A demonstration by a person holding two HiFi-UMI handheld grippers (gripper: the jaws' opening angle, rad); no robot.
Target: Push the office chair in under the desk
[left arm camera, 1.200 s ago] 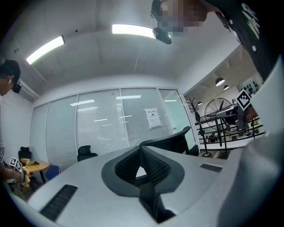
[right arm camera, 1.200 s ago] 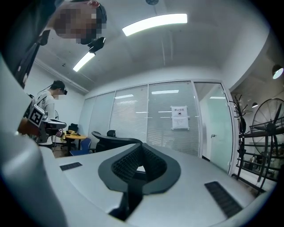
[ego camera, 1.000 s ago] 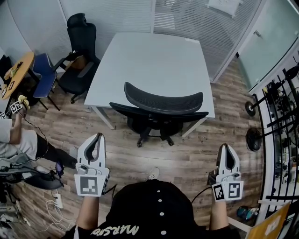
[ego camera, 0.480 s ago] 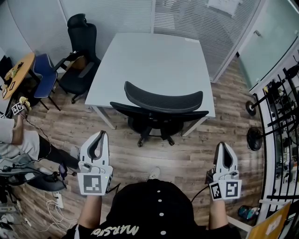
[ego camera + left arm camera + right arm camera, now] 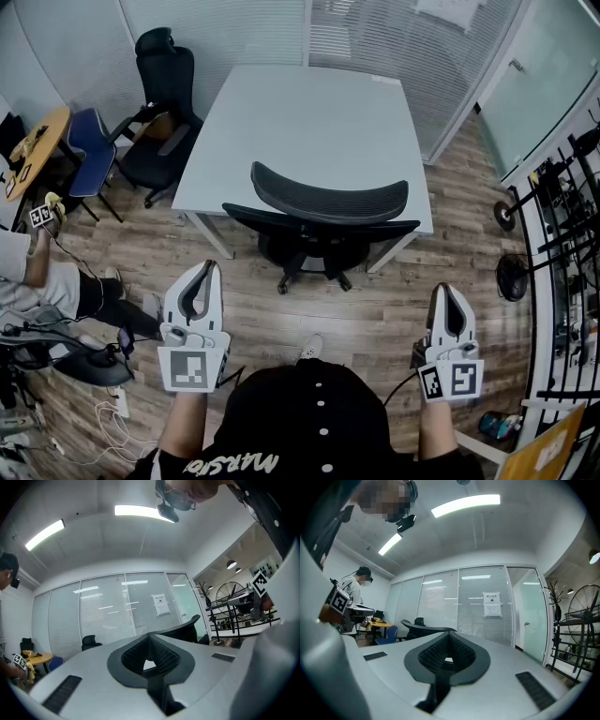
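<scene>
A black mesh-backed office chair (image 5: pixel 323 220) stands at the near edge of the white desk (image 5: pixel 309 122), its seat partly under the top and its curved backrest (image 5: pixel 328 199) facing me. My left gripper (image 5: pixel 208 270) hangs shut and holds nothing, a short way in front of the chair's left side. At the right, my right gripper (image 5: pixel 447 292) is shut too, apart from the chair and nearer to me. The left gripper view shows the chair's back (image 5: pixel 180 629) beyond the closed jaws. In the right gripper view the chair's back (image 5: pixel 424 629) sits left of the closed jaws.
A second black chair (image 5: pixel 159 103) and a blue chair (image 5: pixel 89 145) stand left of the desk. A person sits on the floor at far left among cables (image 5: pixel 56 281). A metal rack (image 5: pixel 567 244) and a fan (image 5: pixel 509 279) line the right side. Glass walls with blinds stand behind.
Both grippers have drifted slightly in the head view, the left one a little lower, the right one a little higher. The chair has not moved.
</scene>
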